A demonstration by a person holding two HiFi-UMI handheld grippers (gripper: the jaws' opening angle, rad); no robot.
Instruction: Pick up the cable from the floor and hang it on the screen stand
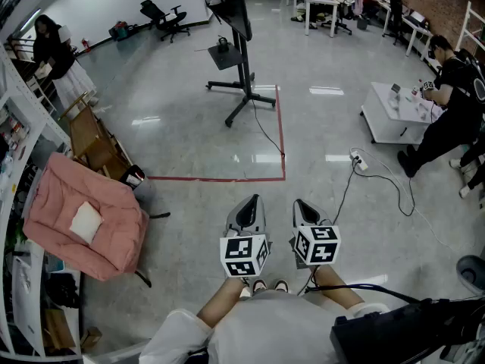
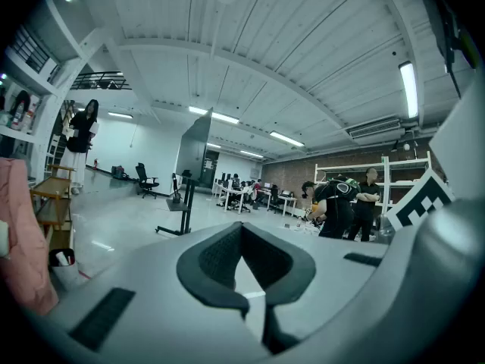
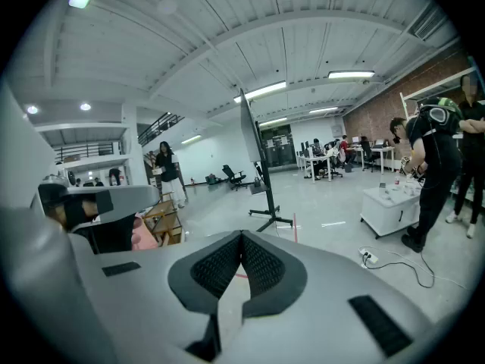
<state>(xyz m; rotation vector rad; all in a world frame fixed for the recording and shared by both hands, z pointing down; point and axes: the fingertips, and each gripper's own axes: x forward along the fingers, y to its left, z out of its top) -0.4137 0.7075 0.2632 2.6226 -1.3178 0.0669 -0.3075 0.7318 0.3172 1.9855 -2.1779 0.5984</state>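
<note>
The left tool (image 1: 251,200) and right tool (image 1: 301,205) are held side by side in front of the person, low in the head view, both pointing out across the floor (image 1: 189,139). In the left gripper view the left tool's (image 2: 242,230) jaws are pressed together at the tips with nothing between them. In the right gripper view the right tool (image 3: 242,238) is likewise closed and empty.

The cable (image 1: 342,196) lies on the floor, apart from both tools. It runs from a white power strip (image 1: 358,160) back toward the person's feet, passing just right of the right tool, and another strand loops off to the right. The right gripper view shows the same cable (image 3: 413,268) beside the strip (image 3: 369,257).

The screen stand (image 1: 242,59) is well ahead of the tools, its base at the corner of a red tape line (image 1: 280,135). A 2nd black lead (image 1: 265,131) trails from the base along the tape.

A pink chair (image 1: 83,218) sits to the left. A person in black (image 1: 455,105) bends over a white tabletop (image 1: 383,116) on the right.
</note>
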